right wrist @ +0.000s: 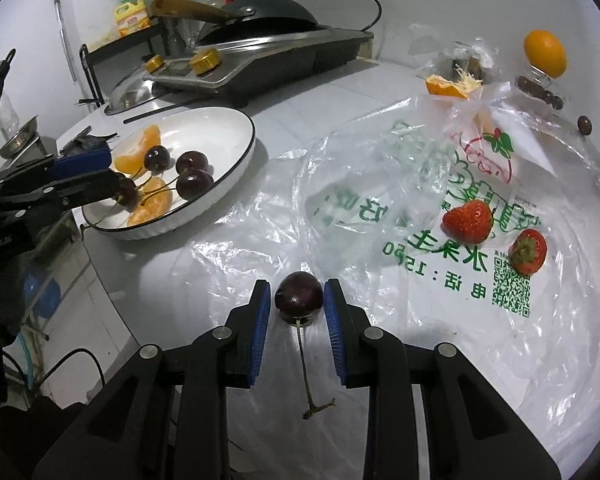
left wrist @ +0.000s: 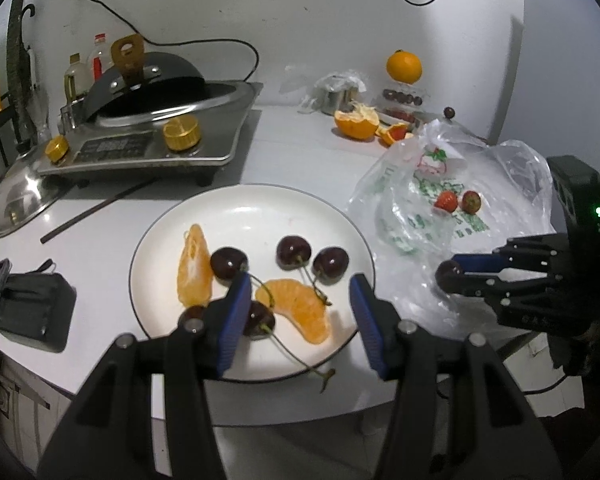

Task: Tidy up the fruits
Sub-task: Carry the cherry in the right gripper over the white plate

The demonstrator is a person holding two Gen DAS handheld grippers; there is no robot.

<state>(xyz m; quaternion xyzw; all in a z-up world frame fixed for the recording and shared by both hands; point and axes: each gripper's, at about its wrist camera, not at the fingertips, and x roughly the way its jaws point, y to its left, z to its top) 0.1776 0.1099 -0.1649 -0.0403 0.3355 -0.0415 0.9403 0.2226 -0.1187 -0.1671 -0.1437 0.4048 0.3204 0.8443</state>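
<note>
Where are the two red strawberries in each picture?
Left wrist view: the two red strawberries sit right of centre on the clear plastic bag, beyond the round white plate.
Right wrist view: the strawberries lie at right, on that bag.
Shared landmark: the white plate.

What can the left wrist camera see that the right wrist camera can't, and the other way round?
Only the left wrist view shows the black box left of the plate. Only the right wrist view shows the cherry's stem and the bag's QR code. Both show the white plate, the strawberries, the whole orange and the right gripper around a cherry.
</note>
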